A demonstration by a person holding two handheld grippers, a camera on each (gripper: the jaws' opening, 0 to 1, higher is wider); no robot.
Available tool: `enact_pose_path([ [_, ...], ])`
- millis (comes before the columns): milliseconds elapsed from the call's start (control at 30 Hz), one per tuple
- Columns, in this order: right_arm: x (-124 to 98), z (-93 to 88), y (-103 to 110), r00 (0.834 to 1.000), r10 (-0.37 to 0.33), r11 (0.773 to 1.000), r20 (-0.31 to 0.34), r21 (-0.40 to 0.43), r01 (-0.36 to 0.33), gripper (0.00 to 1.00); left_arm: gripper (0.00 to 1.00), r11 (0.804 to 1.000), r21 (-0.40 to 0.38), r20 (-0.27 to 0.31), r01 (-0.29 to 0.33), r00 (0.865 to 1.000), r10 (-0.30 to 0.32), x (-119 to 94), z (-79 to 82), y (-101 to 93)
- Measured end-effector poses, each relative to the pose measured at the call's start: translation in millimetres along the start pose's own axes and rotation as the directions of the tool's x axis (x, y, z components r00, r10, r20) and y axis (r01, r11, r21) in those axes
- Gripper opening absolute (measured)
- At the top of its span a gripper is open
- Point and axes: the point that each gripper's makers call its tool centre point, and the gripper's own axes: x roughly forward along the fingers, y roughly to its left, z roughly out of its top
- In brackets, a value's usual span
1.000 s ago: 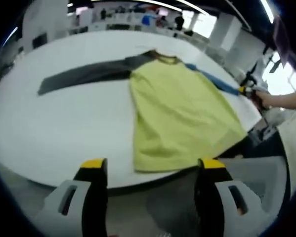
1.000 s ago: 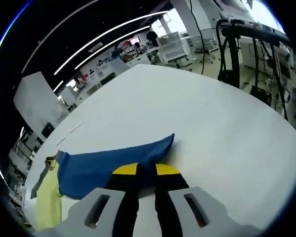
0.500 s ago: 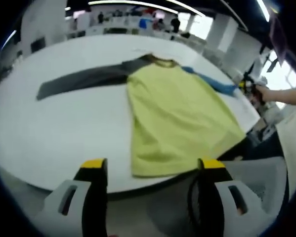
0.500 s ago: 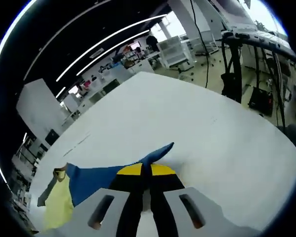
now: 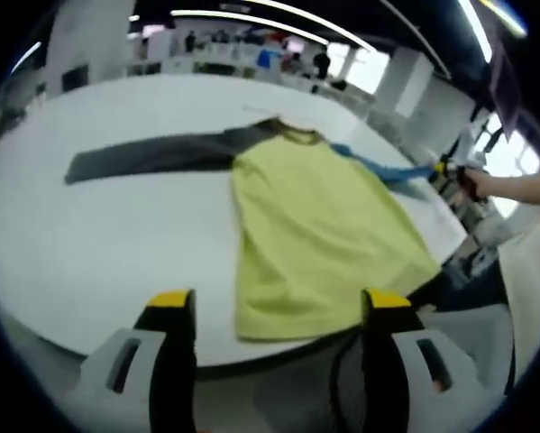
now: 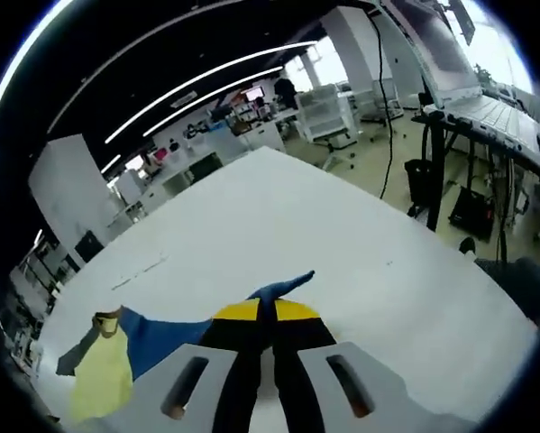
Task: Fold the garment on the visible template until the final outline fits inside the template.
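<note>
The shirt (image 5: 319, 230) is spread flat on the white table (image 5: 116, 244), yellow-green body in the middle with its hem right at the near edge, maybe just hanging over it. The left gripper (image 5: 274, 311) hangs off that near edge, short of the hem, with its yellow-tipped jaws wide apart and nothing between them.

The right gripper (image 6: 265, 311) has its jaws pinched together on the blue sleeve (image 6: 175, 329); in the left gripper view that same gripper (image 5: 445, 168), held by a person's hand (image 5: 486, 183), is out at the table's right edge with the blue sleeve (image 5: 382, 167) stretched thin and taut from the shoulder toward it.

The fabric looks like soft knit: mostly smooth body, a few shallow wrinkles, darker collar (image 5: 297, 133). The dark grey sleeve (image 5: 148, 155) lies straight out toward the left side of the table, flat as a strip.

The tabletop is matte and rounded at the edges. There's lots of bare surface left of the body and beyond the blue sleeve in the right gripper view. I can't make out a template outline on it.
</note>
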Motion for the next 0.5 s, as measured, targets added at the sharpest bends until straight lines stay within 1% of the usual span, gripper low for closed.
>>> enact_pose_path([
  [67,-2,5.9,3,1.000,-0.004,0.999,0.007,-0.048,0.005,0.03,0.71,1.000,-0.004,0.005,0.007,1.000,-0.007,0,0.6,0.0],
  [167,-4,7.5,5,1.000,-0.005,0.997,0.001,-0.080,0.005,0.03,0.72,1.000,-0.008,0.008,0.012,1.000,-0.012,1,0.9,0.4],
  [267,-7,7.2,6,1.000,-0.005,0.998,0.007,-0.066,0.006,0.03,0.72,1.000,-0.010,0.014,0.017,1.000,-0.017,2,2.0,0.0],
  [500,-15,-1.2,6,1.000,-0.022,0.998,0.004,-0.059,0.022,0.03,0.72,0.999,-0.016,0.022,0.030,0.999,-0.029,3,3.3,-0.1],
])
